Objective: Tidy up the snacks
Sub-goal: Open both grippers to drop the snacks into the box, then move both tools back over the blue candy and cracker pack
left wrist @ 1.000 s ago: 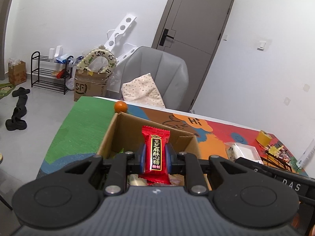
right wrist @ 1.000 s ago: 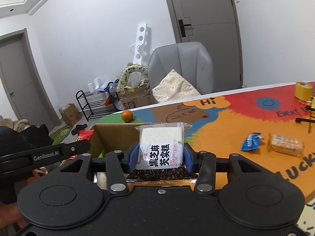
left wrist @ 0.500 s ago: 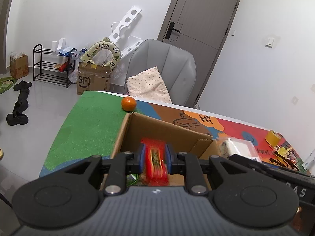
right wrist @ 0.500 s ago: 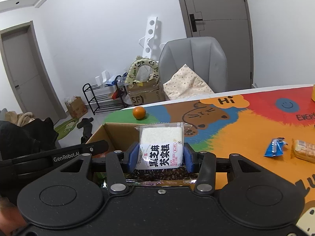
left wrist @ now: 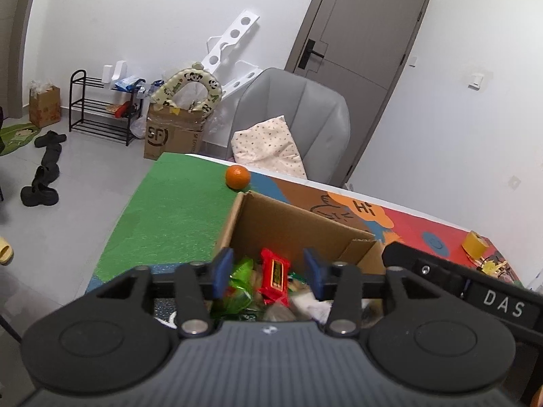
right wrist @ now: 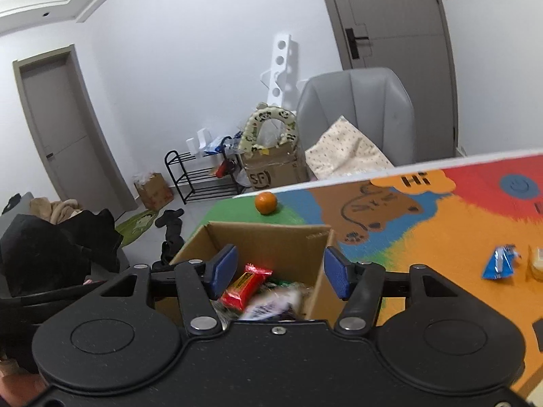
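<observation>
Snacks fill the open box [left wrist: 292,227] in the left wrist view, low at centre. The left gripper [left wrist: 268,269] hangs over it with jaws opening; its blue pads [left wrist: 222,269] stand apart and press on nothing. A red bar [left wrist: 275,276] lies between them, touching neither pad, on top of the heap beside a green wrapper [left wrist: 242,283]. At 12 o'clock from the box, an orange [left wrist: 237,177] sits on the green part of the mat [left wrist: 176,210], near the box's far corner. Part of the right gripper's black arm crosses at 3 o'clock, and a yellow tape roll [left wrist: 475,245] sits beyond it near the table's far edge. In the right wrist view, the right gripper [right wrist: 280,273] is also over the box [right wrist: 268,244], jaws opening, pads [right wrist: 224,268] wide and holding nothing. Below them a blurred white packet [right wrist: 271,300] lies among the snacks, with the red bar [right wrist: 244,286] at its 10 o'clock. The orange [right wrist: 266,202] rests at 12 o'clock, past the box. Well apart at 3 o'clock, a blue wrapper [right wrist: 500,261] lies on the orange part of the mat [right wrist: 424,237], with a pale packet [right wrist: 536,264] just beside it at the frame's edge.
</observation>
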A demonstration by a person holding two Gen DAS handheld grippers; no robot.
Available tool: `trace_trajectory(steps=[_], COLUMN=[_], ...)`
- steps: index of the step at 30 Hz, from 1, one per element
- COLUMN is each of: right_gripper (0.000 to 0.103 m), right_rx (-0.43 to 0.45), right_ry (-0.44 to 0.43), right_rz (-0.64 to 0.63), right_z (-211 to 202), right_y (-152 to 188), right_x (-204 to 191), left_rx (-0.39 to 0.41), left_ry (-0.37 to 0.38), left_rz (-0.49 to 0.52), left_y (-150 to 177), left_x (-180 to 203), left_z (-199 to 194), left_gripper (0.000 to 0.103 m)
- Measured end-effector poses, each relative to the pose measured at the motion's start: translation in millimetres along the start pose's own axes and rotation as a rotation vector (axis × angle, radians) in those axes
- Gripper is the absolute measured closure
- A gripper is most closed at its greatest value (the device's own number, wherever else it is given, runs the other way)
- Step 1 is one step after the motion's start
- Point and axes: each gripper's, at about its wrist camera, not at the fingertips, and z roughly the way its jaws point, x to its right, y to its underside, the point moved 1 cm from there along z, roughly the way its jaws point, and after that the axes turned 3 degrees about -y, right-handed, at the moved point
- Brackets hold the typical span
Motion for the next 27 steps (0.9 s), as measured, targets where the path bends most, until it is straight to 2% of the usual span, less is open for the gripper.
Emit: trace_trajectory(steps=[6, 14, 16, 20, 27], right_gripper=[0.037, 0.027, 0.021, 0.015, 0.008], right_rx=[0.001, 0.021, 0.031, 0.045, 0.047], right_ry=[0.029, 0.070, 0.080, 0.090, 0.117], right_rz=[0.048, 0.090, 0.090, 0.101, 0.122], right_z=[-17, -43, -49, -61, -77], right_y=[8, 17, 18, 21, 29], right_x=[17, 45, 50, 62, 85], left_rx=[0.008, 0.003, 0.006, -0.005, -0.043], left_ry=[-0.003, 0.006, 0.009, 0.013, 0.036], left_rz=[0.032, 0.051, 0.057, 0.091, 0.118], left_y=[5, 12, 14, 20, 32], left_x=[17, 40, 47, 62, 82], left_z=[-6, -14, -17, -18, -15], left_gripper=[0.021, 0.016, 0.013, 0.005, 0.005])
